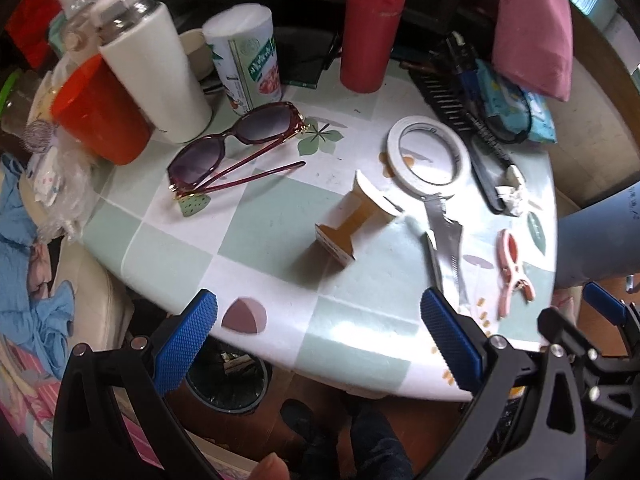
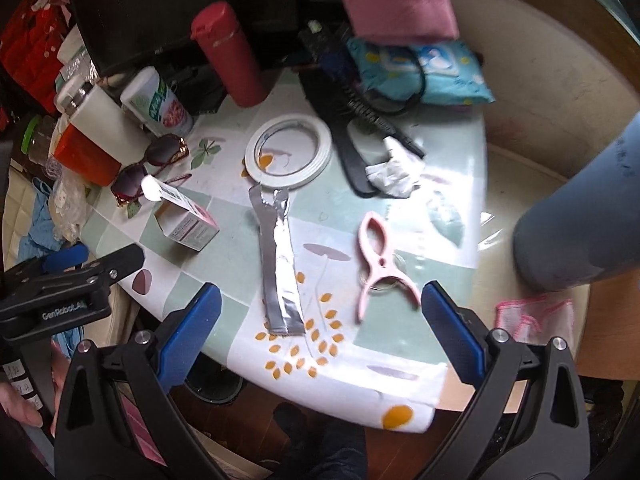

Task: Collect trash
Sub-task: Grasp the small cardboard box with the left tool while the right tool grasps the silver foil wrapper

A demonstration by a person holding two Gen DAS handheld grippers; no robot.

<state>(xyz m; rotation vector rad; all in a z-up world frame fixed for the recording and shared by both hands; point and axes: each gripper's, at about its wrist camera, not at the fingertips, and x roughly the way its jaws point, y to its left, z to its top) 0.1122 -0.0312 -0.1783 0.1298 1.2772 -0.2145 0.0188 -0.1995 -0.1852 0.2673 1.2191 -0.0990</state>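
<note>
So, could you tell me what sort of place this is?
Probably a lived-in home: a cluttered table with a patterned cover holds sunglasses, a red flask and a clothes peg.

Checked table [image 2: 404, 320] (sunglasses [image 1: 236, 146], tape [image 2: 288, 151], wrapper [image 2: 280, 272])

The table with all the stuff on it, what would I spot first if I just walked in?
Probably the tall red plastic bottle standing at the back, and the orange plastic cup on the left by the dark red sunglasses. Then the trash in the middle: a torn silver foil wrapper beside an opened small cardboard box.
</note>
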